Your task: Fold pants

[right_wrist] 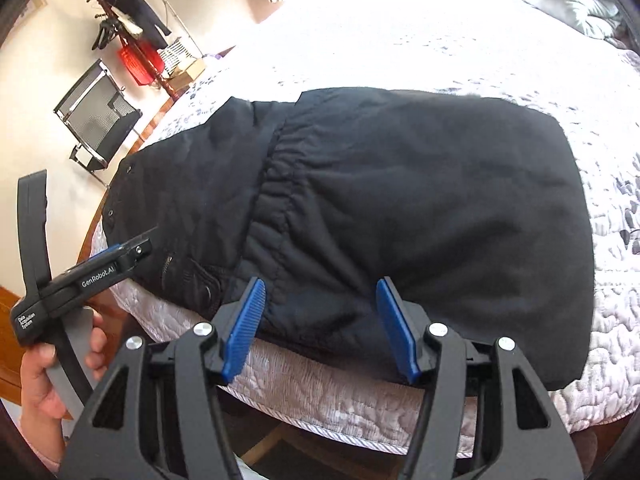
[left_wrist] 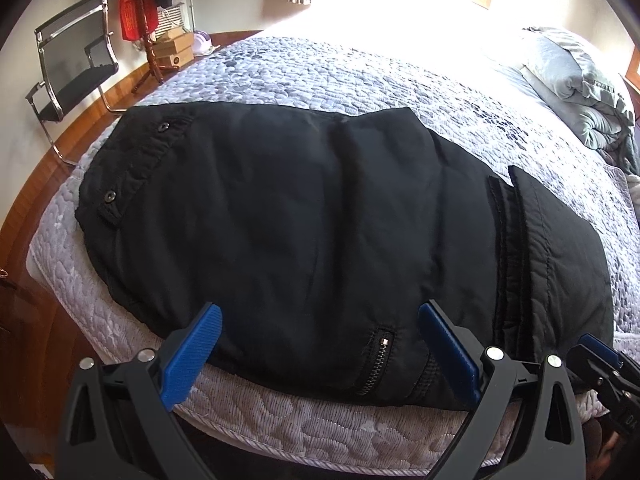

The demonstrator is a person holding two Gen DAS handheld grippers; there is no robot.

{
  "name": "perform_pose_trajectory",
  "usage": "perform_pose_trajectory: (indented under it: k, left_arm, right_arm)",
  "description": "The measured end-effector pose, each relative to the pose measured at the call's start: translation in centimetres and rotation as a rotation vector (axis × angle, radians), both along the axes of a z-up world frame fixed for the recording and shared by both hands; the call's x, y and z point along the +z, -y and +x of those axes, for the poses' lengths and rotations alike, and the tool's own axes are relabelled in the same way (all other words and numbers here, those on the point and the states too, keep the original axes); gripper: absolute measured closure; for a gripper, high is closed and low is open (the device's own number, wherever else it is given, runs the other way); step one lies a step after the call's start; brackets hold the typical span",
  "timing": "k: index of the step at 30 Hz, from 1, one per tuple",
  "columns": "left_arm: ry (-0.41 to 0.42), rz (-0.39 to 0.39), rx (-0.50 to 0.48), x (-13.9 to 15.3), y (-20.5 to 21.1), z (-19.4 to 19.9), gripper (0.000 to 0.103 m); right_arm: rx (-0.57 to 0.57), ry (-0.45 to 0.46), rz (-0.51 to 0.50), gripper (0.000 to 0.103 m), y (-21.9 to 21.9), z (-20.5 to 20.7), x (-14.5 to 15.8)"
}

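- My left hand-held gripper (left_wrist: 318, 350) hangs over the near edge of the bed (left_wrist: 304, 420), jaws spread wide and empty; the blue pads straddle the zip pocket (left_wrist: 378, 364) without touching cloth.
- My right hand-held gripper (right_wrist: 320, 330) sits just beside it, jaws parted about halfway, holding nothing; its pads frame the near hem of the upper layer.
- My left hand (right_wrist: 48, 376) shows wrapped round the left tool's handle, in the right wrist view.
- The pants (left_wrist: 320, 220), black and padded, lie flat on the quilted bed cover, already doubled: the elastic waistband (right_wrist: 268, 200) crosses the middle, with one layer over another. I judge the fold part done, both tools lined up on the near edge to take the next one.
- Snap buttons (left_wrist: 108, 197) sit on the far left edge.
- Beyond: rumpled grey bedding (left_wrist: 580, 92), a black chair (left_wrist: 76, 68) and a coat stand (left_wrist: 144, 20) by the wall.
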State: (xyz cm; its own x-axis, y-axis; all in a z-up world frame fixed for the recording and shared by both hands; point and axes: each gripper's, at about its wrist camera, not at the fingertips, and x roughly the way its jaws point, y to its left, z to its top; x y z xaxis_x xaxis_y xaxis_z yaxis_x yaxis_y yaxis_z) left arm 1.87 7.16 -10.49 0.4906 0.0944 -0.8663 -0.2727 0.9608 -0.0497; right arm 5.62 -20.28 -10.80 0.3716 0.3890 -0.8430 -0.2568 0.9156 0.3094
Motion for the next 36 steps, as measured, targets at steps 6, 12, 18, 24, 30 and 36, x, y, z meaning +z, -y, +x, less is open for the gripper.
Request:
perform_pose_trajectory:
  k: [6,12,18,24,30,36]
  left_arm:
    - [0.003,-0.06,0.0,0.2,-0.9,-0.3,0.004]
    - [0.041,-0.24,0.109,0.5,-4.1,-0.9,0.004]
    - [0.067,-0.261,0.162,0.9,-6.2,-1.1,0.004]
    - [0.106,-0.291,0.287,1.6,-11.6,-1.6,0.005]
    - [0.103,-0.356,0.42,0.3,-17.0,-3.2,0.005]
    - [0.061,-0.395,0.507,-0.9,-22.9,-3.5,0.004]
  right_arm:
    - [-0.014,-0.04,-0.02,0.044,0.3,-0.1,-1.4]
    - [-0.015,-0.045,-0.011,0.041,0.5,-0.2,-1.8]
    - [0.002,-0.032,-0.046,0.04,0.0,-0.5,-1.9]
    - [0.027,0.002,0.048,0.039,-1.7,-0.5,0.4]
    - [0.239,0.085,-0.04,0.041,-10.6,0.2,2.1]
    - [0.269,0.046,-0.155,0.041,-14.8,1.6,-0.5]
